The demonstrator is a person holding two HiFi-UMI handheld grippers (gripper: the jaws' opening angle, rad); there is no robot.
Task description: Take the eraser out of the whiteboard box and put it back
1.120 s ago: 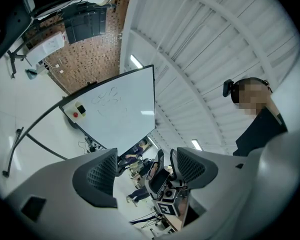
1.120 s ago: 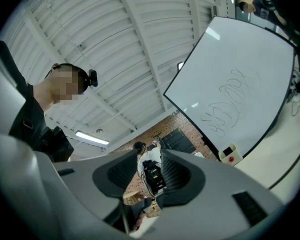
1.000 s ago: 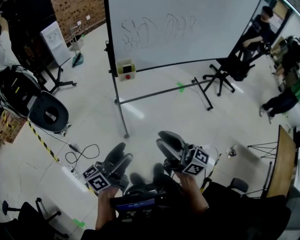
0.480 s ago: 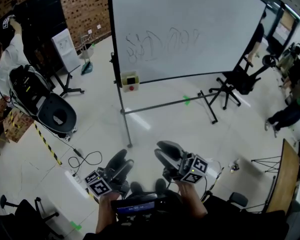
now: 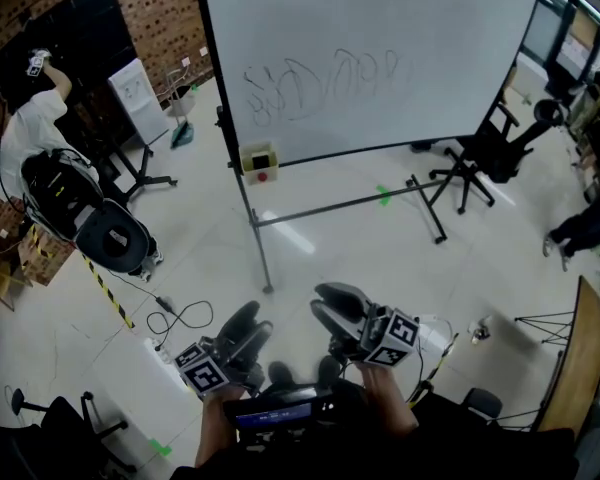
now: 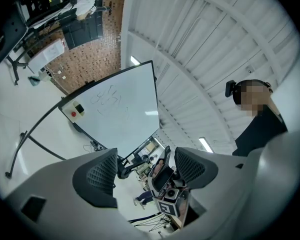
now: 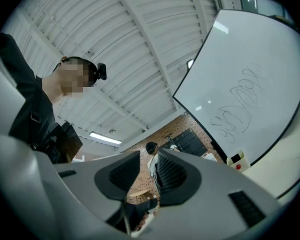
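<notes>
The whiteboard (image 5: 380,58) stands across the floor ahead, with scribbles on it. A cream box (image 5: 258,160) with a red dot hangs at its lower left corner; something dark lies in its top, and I cannot make out the eraser. Both grippers are held low and well short of the board. My left gripper (image 5: 248,318) is open and empty, with a wide gap in the left gripper view (image 6: 145,171). My right gripper (image 5: 322,301) has just been closing; a narrow slit remains between its pads (image 7: 149,171), with nothing in it. The box (image 6: 78,109) (image 7: 237,161) shows small in both gripper views.
The whiteboard's stand leg (image 5: 265,268) and crossbar run between me and the board. A black office chair (image 5: 480,153) stands at the right, a black round seat (image 5: 110,236) and a person (image 5: 30,128) at the left. Cables (image 5: 170,318) and striped tape (image 5: 100,283) lie on the floor.
My right gripper's jaws have drawn closer together. The board and its box sit slightly lower in the head view. The person beside the office chair has left that spot.
</notes>
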